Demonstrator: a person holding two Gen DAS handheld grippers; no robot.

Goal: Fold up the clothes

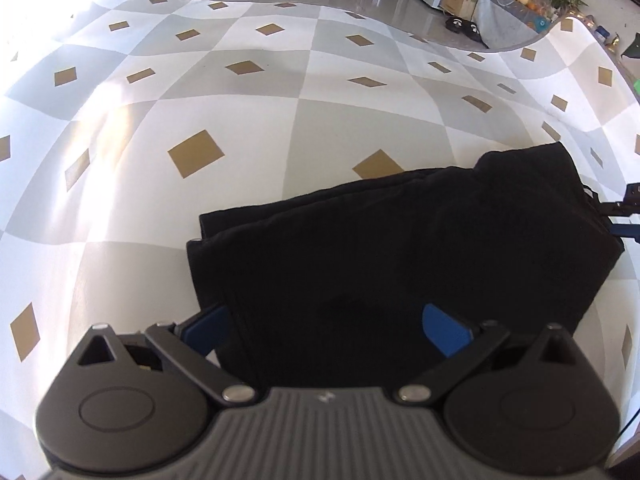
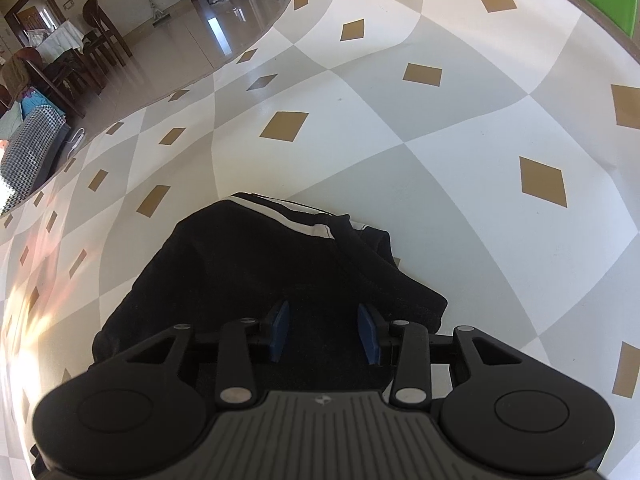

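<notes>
the black garment (image 1: 400, 248) lies folded in a thick stack on the counter (image 1: 240, 128), which carries a cloth of grey and white checks with small tan diamonds. in the left wrist view the left gripper (image 1: 326, 326) has its jaws wide apart, and the near edge of the garment lies between them. the left blue pad (image 1: 204, 330) is half hidden beside the cloth and the right one (image 1: 444, 330) lies over it; they do not seem to press on it. at the right edge of this view a small part of the other gripper shows just beside the garment.

in the right wrist view the right gripper (image 2: 324, 334) hangs over the same garment (image 2: 248, 272) with its jaws partly open and nothing clamped between the blue pads (image 2: 280, 330). ahead of these jaws, at the far edge of the stack, white stripes (image 2: 288, 210) run along the fabric.
</notes>
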